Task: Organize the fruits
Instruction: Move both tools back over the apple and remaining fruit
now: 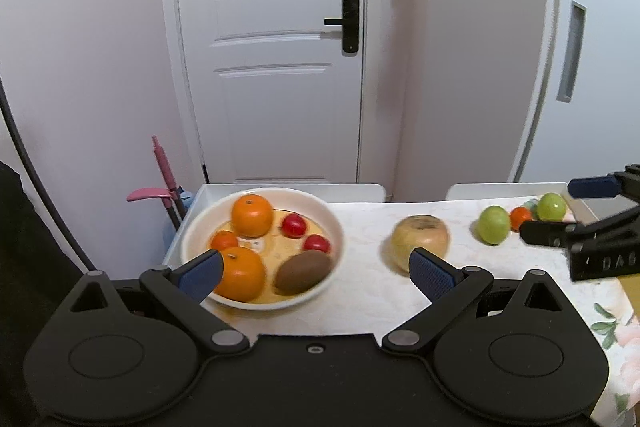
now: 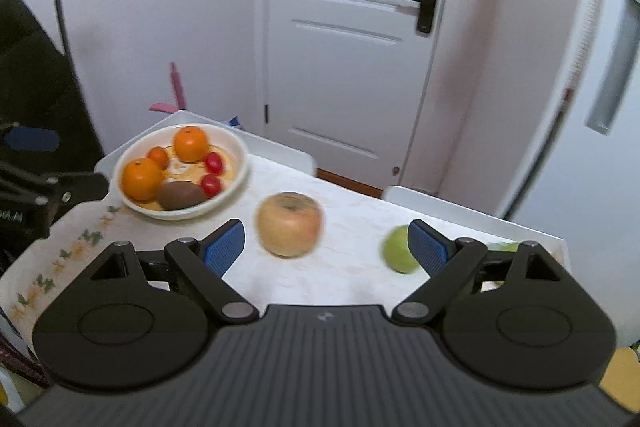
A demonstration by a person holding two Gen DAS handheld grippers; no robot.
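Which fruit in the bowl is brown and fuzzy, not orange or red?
The kiwi, lying at the front of the white bowl. It is the only brown, oval fruit there; the others are oranges and small red tomatoes.

White door (image 1: 272, 47) with black handle (image 1: 348, 21); pink dustpan (image 1: 150, 194) beside the table (image 1: 360, 307)

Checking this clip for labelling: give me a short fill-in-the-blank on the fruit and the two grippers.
1. The kiwi lies inside the white ____.
2. The pale apple sits on the ____, outside the bowl.
3. The left gripper and right gripper both have their jaws ____.
4. The number of small red tomatoes in the bowl is ____.

Missing words: bowl; table; open; two
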